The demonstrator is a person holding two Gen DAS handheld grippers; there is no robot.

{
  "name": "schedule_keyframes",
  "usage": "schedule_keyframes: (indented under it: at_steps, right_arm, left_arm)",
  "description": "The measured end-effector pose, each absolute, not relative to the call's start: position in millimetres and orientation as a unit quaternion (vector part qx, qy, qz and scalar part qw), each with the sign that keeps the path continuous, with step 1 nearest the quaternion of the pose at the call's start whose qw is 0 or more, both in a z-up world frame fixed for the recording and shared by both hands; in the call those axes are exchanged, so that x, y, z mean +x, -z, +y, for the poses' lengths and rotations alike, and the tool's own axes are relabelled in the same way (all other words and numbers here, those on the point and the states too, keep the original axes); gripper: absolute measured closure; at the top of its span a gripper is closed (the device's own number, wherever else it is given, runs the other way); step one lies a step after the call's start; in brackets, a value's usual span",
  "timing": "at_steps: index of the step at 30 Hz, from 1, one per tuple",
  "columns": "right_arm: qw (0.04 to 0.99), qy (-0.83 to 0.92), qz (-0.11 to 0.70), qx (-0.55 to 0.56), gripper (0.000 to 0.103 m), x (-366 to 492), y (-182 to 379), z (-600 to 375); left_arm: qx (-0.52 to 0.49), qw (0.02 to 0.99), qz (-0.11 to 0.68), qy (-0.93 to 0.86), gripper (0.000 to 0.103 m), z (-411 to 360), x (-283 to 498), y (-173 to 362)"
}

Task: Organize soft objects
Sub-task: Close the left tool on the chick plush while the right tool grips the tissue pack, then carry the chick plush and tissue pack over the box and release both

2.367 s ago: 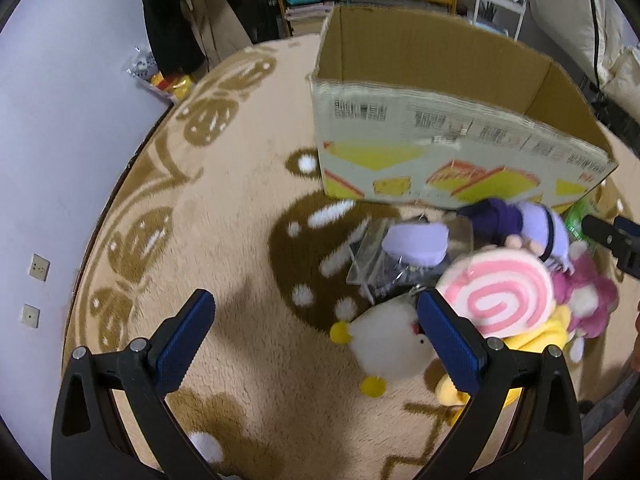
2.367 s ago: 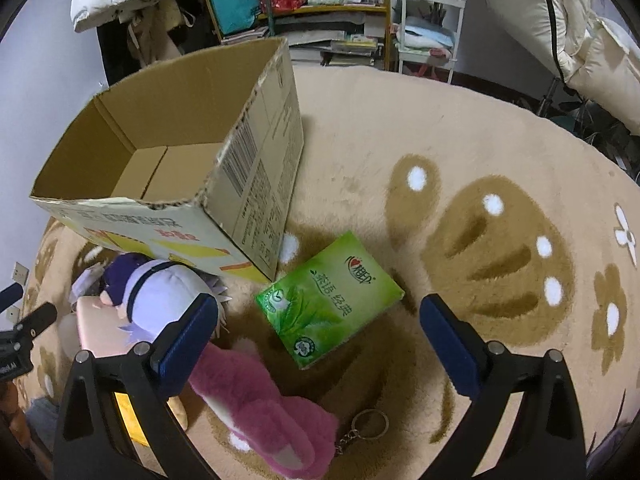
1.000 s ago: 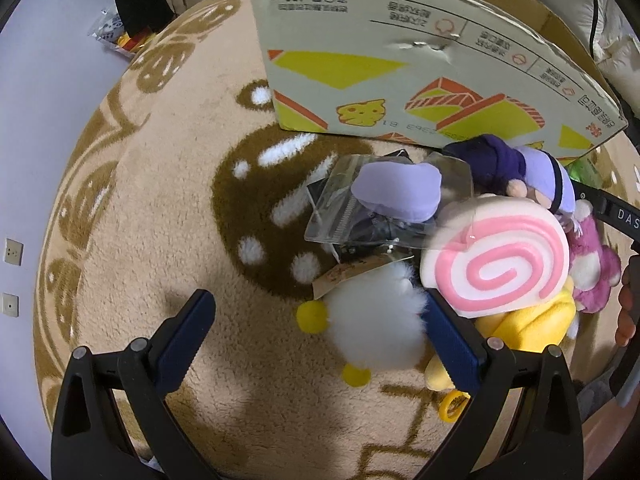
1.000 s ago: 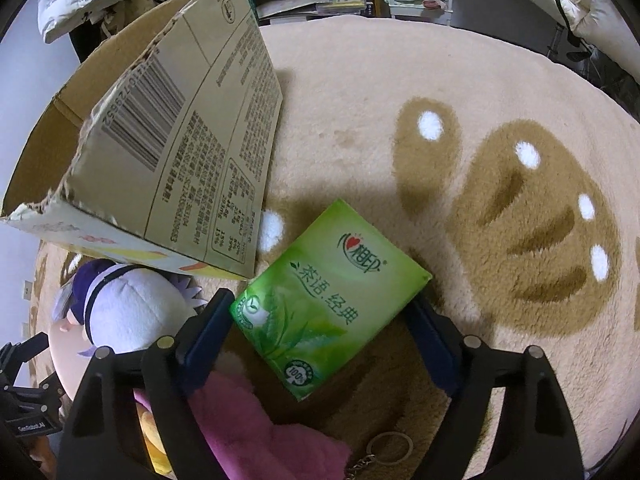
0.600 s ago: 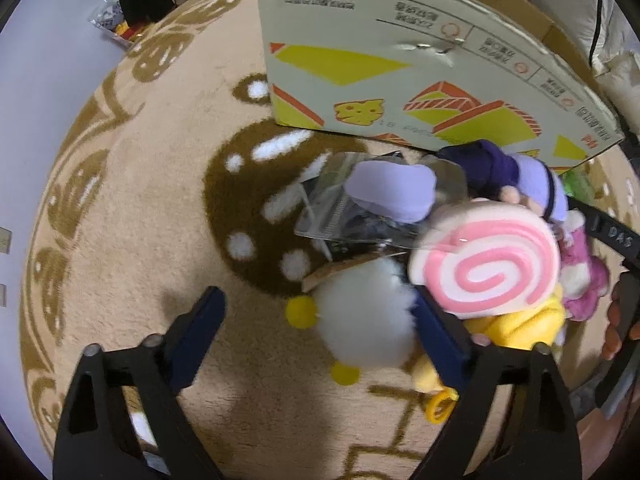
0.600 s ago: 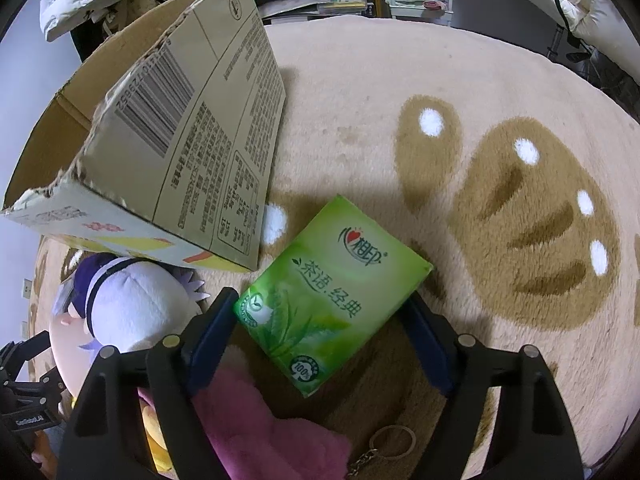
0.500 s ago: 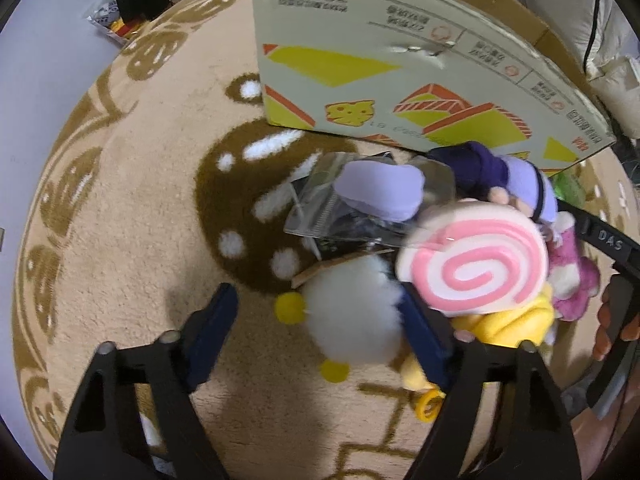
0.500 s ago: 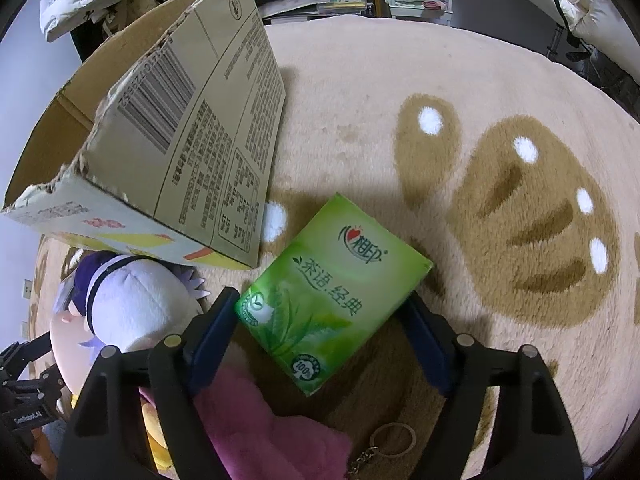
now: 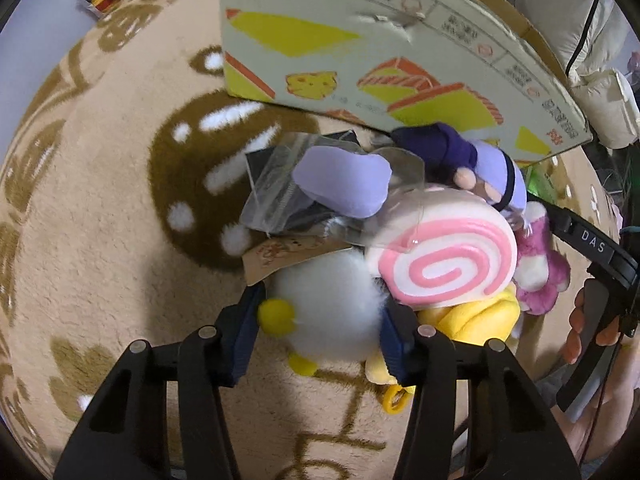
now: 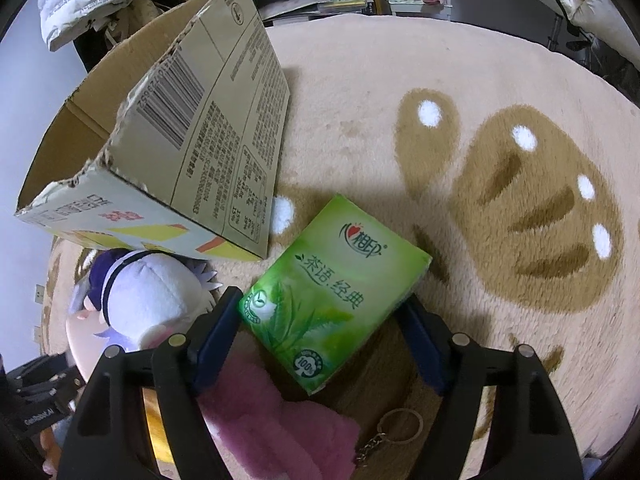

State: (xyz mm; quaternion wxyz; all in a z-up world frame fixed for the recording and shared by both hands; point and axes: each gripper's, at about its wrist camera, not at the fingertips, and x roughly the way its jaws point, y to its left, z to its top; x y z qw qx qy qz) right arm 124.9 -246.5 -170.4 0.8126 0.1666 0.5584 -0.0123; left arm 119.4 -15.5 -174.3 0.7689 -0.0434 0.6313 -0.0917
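My left gripper (image 9: 320, 316) is shut on a white fluffy plush with yellow feet (image 9: 328, 312) that lies on the rug. Beside it lie a pink swirl plush (image 9: 444, 264), a yellow plush (image 9: 476, 316), a purple-haired doll (image 9: 492, 172) and a pink furry plush (image 9: 540, 264). My right gripper (image 10: 320, 316) has its blue pads against both sides of a green tissue pack (image 10: 336, 292) on the rug. The doll (image 10: 148, 296) and pink plush (image 10: 276, 412) lie to its left. The open cardboard box (image 10: 200, 120) stands behind.
A clear plastic bag with a lilac item (image 9: 320, 192) lies by the box (image 9: 360, 40). A keyring (image 10: 400, 424) lies near the right gripper. The round beige rug (image 10: 480, 100) extends right. Shelves and clothes stand at the back.
My left gripper has closed from wide open onto the white plush. My right gripper has narrowed around the green tissue pack.
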Motion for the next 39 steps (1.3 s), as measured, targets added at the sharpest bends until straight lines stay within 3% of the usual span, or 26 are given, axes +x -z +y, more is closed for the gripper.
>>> schedule_keyframes:
  at_steps: [2,4,6,18,39]
  right_arm:
    - [0.813,0.012,0.559,0.165,0.022,124.6,169.8,-245.5]
    - [0.813,0.011,0.559,0.162,0.022,123.5,169.0,-245.3]
    - [0.814,0.010,0.558,0.160,0.022,121.4,168.7,-244.2]
    - [0.838,0.005,0.519,0.171,0.023,100.5,140.5,-247.8]
    - [0.929,-0.036,0.333,0.157,0.023,60.1,39.7,-227.1]
  left_arm:
    - [-0.031,0.771,0.629,0.092,0.052,-19.1,118.5,175.2]
    - [-0.025,0.772,0.627,0.100,0.068,-26.0,111.5,172.2]
    - [-0.026,0.773,0.625,0.108,0.074,-29.5,109.5,170.3]
    - [0.008,0.832,0.551,0.069,0.075,-16.7,90.0,126.4]
    - [0.000,0.961,0.270,0.055,0.075,-2.4,37.7,1.0]
